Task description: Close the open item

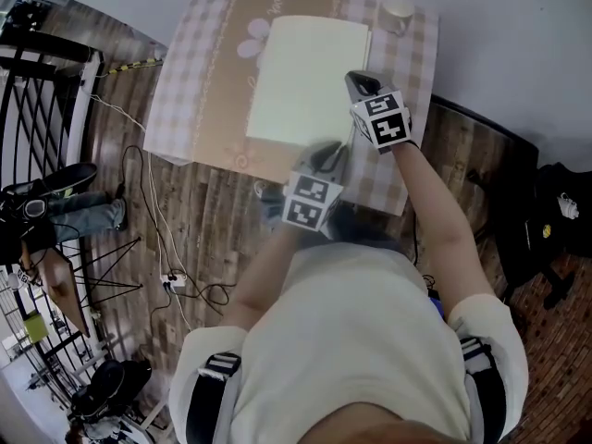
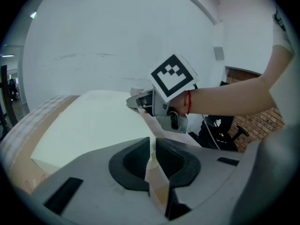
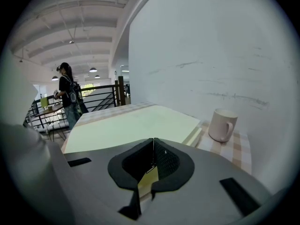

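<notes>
The left tool (image 2: 152, 156) is nearest, at the near edge of the pale book (image 1: 310, 77), which lies flat and shut on the checked worktop (image 1: 185, 109). A mug (image 1: 397, 14) stands near the far right corner. The left tool's jaws stand a slit apart, gripping nothing. The right tool (image 1: 359, 83), clenched empty, is over the book's right edge. Open cloth runs along the book's left side.
</notes>
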The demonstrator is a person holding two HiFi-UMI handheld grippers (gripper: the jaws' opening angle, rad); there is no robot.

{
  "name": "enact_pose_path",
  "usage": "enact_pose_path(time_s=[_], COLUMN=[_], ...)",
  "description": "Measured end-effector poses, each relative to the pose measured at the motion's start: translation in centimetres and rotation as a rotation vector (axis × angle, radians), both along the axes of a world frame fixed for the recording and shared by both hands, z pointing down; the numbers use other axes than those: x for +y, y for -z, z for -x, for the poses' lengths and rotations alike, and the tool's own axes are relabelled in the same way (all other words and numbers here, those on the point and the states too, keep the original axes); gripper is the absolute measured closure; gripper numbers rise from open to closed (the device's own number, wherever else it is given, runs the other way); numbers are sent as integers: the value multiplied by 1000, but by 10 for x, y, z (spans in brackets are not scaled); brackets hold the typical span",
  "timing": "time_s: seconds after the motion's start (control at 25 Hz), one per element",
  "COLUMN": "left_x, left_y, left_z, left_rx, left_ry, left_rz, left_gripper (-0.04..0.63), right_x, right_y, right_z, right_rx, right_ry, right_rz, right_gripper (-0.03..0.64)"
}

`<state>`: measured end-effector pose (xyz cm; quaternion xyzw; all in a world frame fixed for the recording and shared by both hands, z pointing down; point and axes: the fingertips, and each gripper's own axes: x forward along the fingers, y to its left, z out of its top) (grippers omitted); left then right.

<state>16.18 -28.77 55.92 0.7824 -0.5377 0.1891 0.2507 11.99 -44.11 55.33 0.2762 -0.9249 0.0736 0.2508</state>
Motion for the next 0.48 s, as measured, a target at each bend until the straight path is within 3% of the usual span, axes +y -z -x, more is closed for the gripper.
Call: enact_pose_path(time_s=[0.2, 0.48], left_x=[-1, -1], left_y=[-1, -6], left_z=[-2, -3], left_rx=[-4, 15], left_ry=[-4, -13], left_rz=[5, 29], left_gripper=[563, 548], right_x=[-1, -4], right_y=[-14, -18], right_z=[-1, -3], right_rx=[28, -26], right_ry=[7, -54], right_rz=[7, 35], right_gripper=[617, 617])
